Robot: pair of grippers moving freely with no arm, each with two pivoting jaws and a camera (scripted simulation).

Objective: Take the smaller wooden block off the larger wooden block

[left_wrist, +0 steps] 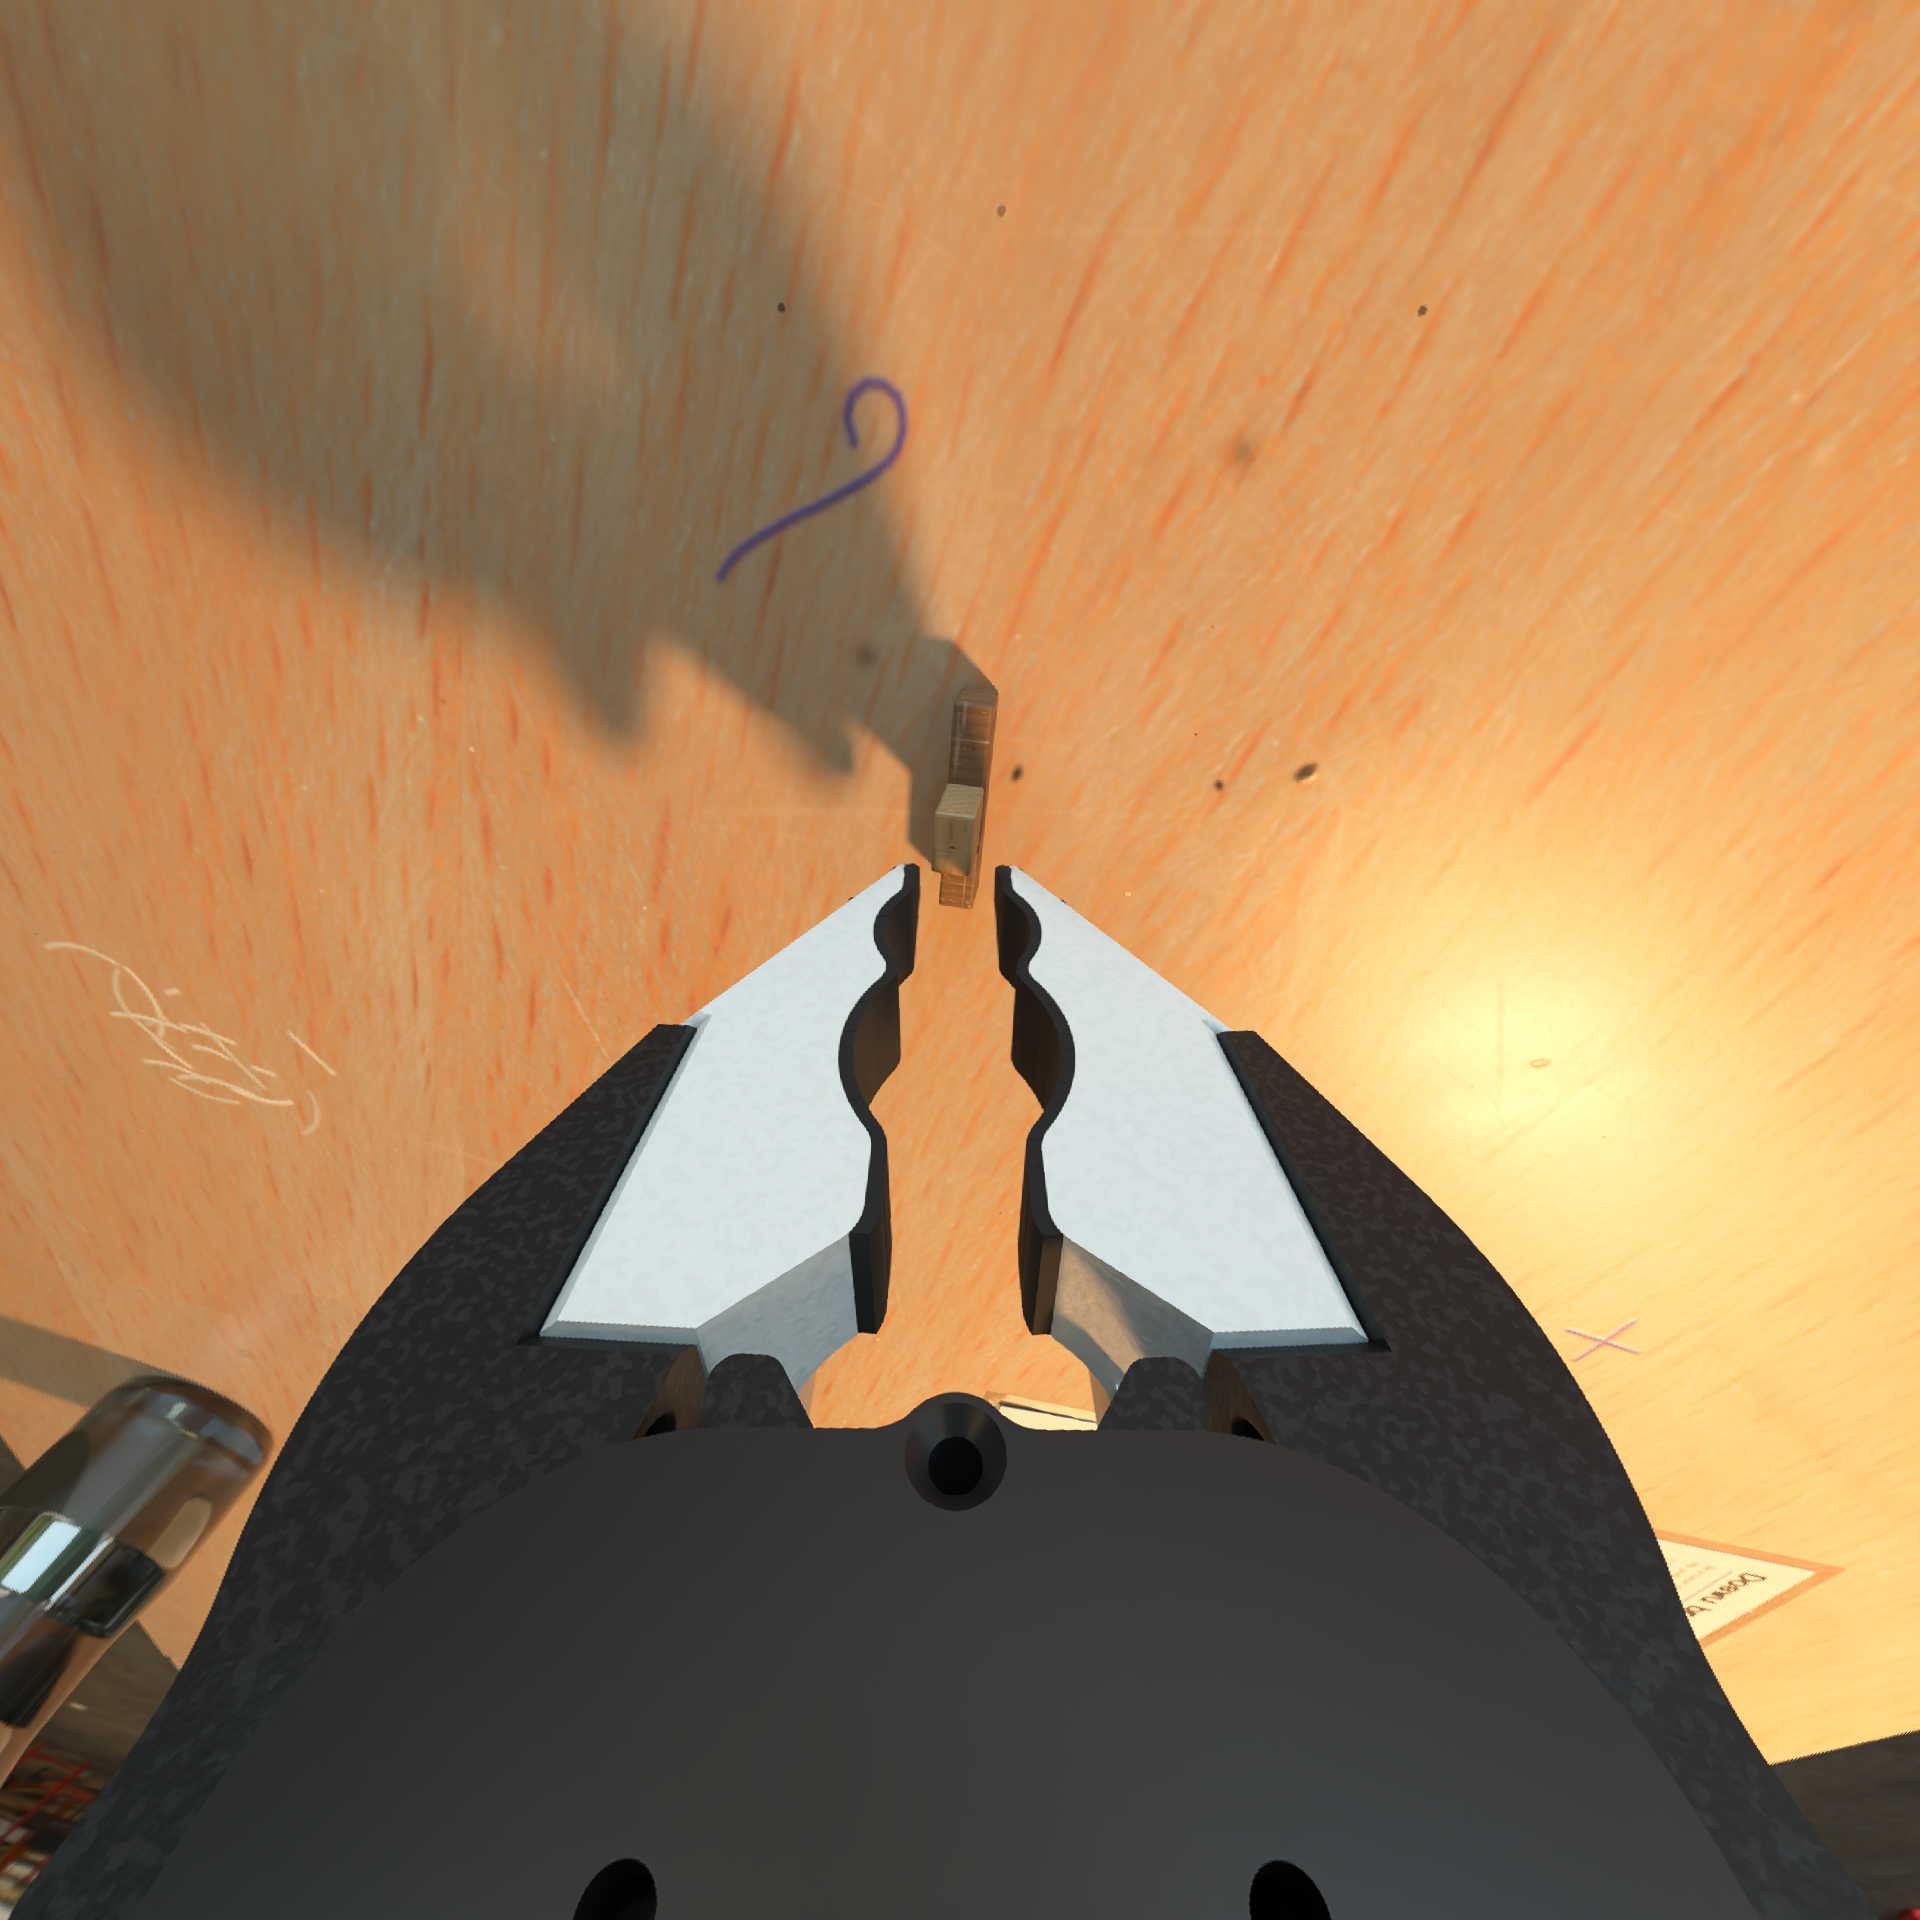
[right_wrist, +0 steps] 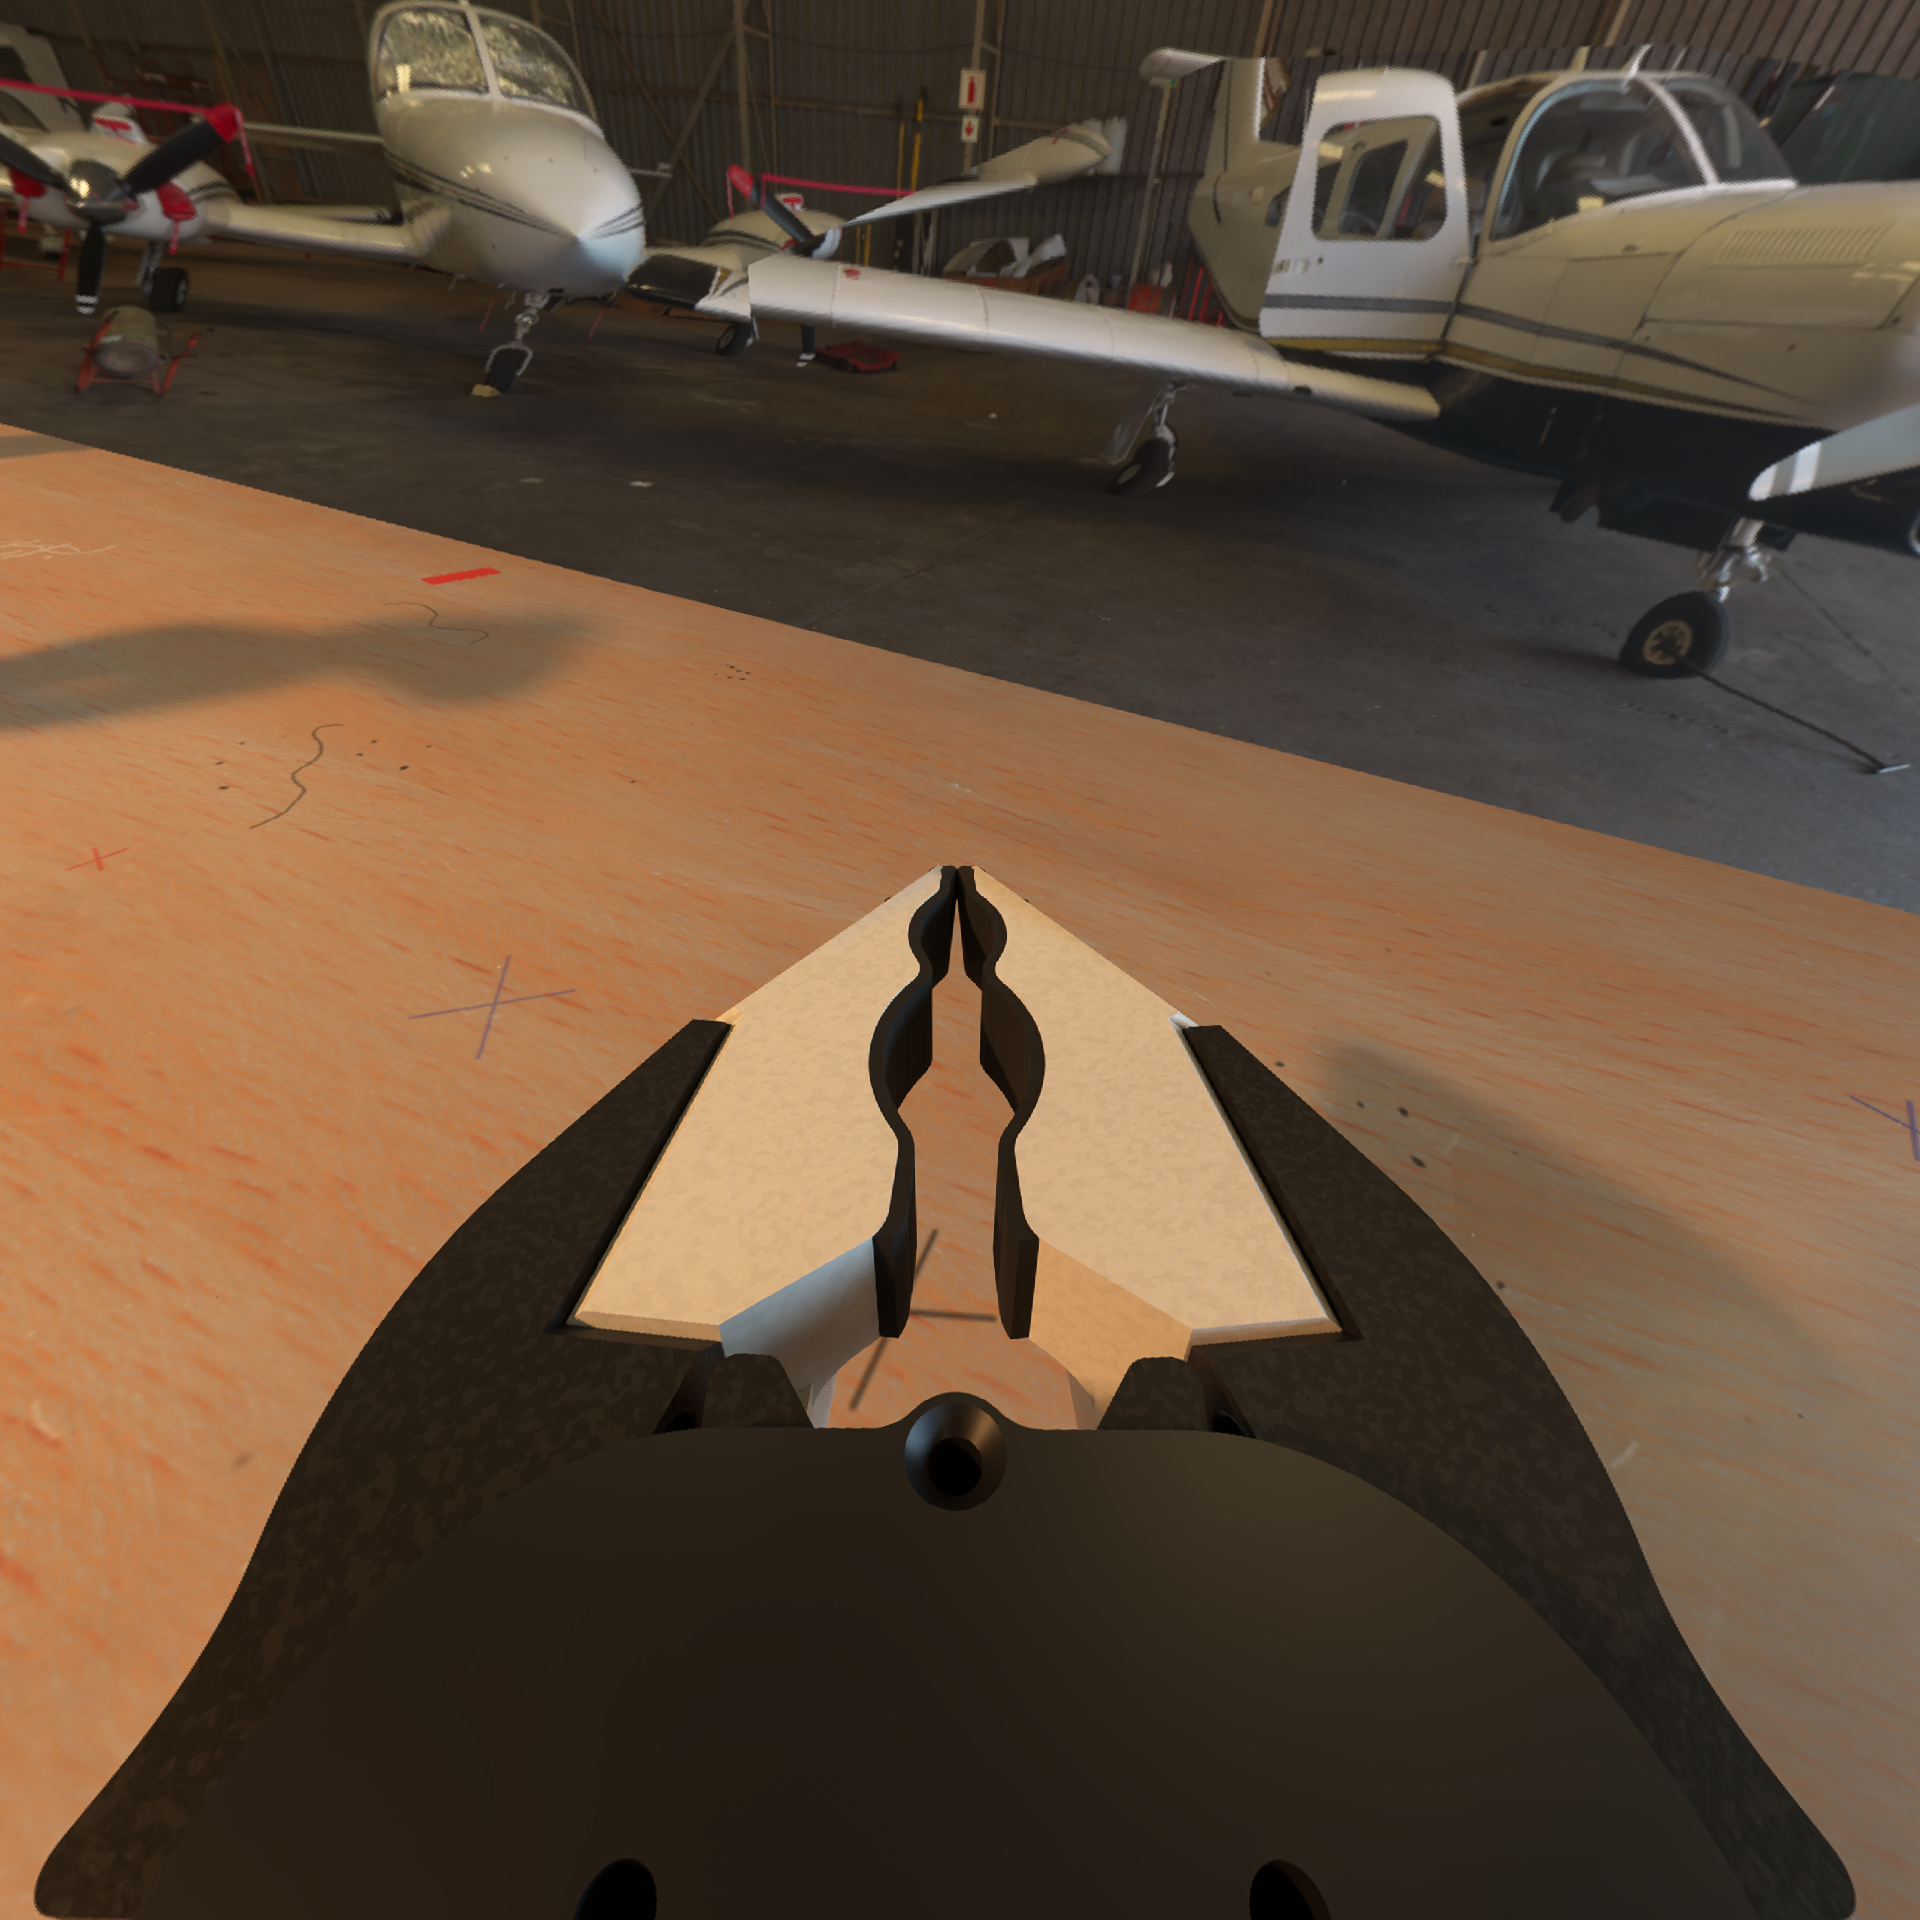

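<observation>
In the left wrist view I look down on an orange wooden table [left_wrist: 1351, 520]. A long, narrow larger wooden block [left_wrist: 972, 743] lies there, and a small pale wooden block [left_wrist: 958, 837] sits on its near part. My left gripper [left_wrist: 957, 875] is open, high above the blocks, with the small block seen just beyond the gap between the fingertips. My right gripper [right_wrist: 956, 873] is shut and empty, low over the table [right_wrist: 312, 1143], facing its far edge. The blocks do not show in the right wrist view.
A blue pen squiggle [left_wrist: 831, 478] and dark specks mark the table beyond the blocks. A glass bottle [left_wrist: 104, 1507] lies at the lower left, and a paper card [left_wrist: 1725, 1590] at the lower right. In the right wrist view, planes [right_wrist: 1558, 260] stand beyond the table edge.
</observation>
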